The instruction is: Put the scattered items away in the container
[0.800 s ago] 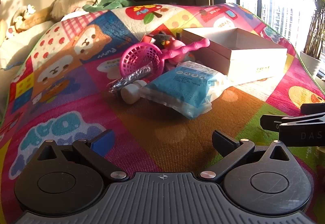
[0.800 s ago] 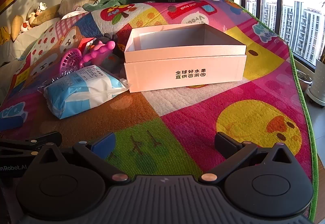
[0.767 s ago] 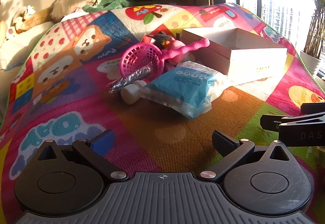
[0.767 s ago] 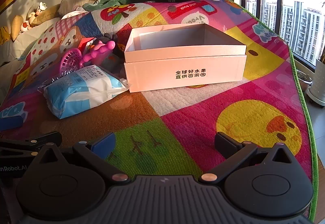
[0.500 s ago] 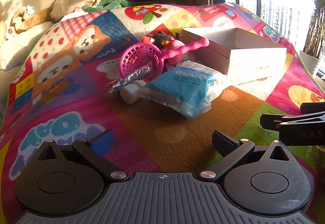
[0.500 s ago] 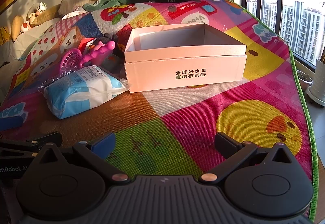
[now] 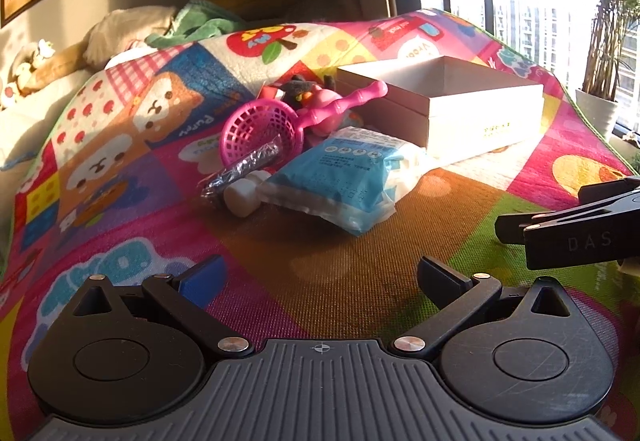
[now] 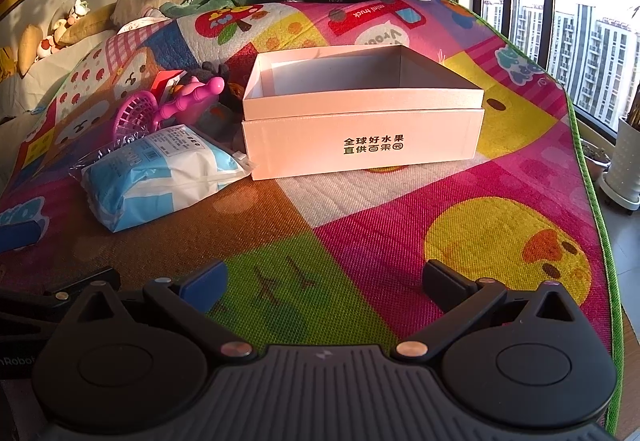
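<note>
Wipes pack [image 8: 160,169] lies left of box [image 8: 360,145]; scoop [image 8: 136,113] behind pack.

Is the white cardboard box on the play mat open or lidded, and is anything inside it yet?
Open: the white cardboard box has no lid. Visible inner walls are bare; its floor is hidden.

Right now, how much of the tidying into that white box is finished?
Nothing looks done yet: what shows of the inside of the white cardboard box is bare. Nothing is in hand either; the left claw and right claw are both open and hold nothing. Left to move: the blue-and-white plastic packet, the pink plastic scoop, the small white bottle and the dark plush toy.
</note>
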The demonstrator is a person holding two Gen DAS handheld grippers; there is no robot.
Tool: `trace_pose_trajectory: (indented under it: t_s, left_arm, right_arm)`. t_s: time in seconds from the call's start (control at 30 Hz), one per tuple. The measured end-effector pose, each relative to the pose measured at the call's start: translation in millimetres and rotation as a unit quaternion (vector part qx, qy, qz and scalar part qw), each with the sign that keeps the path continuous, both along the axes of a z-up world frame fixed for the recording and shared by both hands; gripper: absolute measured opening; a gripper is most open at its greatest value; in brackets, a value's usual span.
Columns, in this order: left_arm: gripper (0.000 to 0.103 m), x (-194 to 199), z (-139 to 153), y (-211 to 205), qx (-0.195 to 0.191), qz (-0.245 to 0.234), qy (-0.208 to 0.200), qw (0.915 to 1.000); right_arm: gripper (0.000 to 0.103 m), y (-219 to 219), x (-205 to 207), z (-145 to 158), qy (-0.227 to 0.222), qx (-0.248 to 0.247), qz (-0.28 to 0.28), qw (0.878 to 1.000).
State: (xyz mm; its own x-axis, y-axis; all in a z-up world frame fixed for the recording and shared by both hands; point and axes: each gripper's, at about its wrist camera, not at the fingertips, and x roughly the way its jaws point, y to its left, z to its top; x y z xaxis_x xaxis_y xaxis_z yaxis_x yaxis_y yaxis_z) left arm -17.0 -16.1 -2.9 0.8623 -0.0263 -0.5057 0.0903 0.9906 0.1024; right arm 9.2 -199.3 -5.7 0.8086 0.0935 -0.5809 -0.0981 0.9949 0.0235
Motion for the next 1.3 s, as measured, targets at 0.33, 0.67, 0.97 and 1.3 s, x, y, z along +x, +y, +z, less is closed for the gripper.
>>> trace_pose_trajectory:
  t_s: [0.33, 0.67, 0.97, 1.3]
  left_arm:
    - [0.103, -1, 1, 11, -0.036, 0.006, 0.002, 0.9993]
    - [0.103, -3, 1, 11, -0.034, 0.006, -0.002, 0.9994]
    - [0.103, -4, 1, 12, -0.033, 0.006, -0.004, 0.9994]
    - [0.103, -4, 2, 12, -0.034, 0.006, -0.005, 0.9994]
  right_arm:
    - [0.103, -1, 0, 0, 0.0, 0.0, 0.0, 1.0]
    - [0.103, -2, -1, 0, -0.003, 0.009, 0.0, 1.0]
    - [0.103, -4, -1, 0, -0.006, 0.014, 0.0, 1.0]
    - [0.103, -4, -1, 0, -0.006, 0.014, 0.0, 1.0]
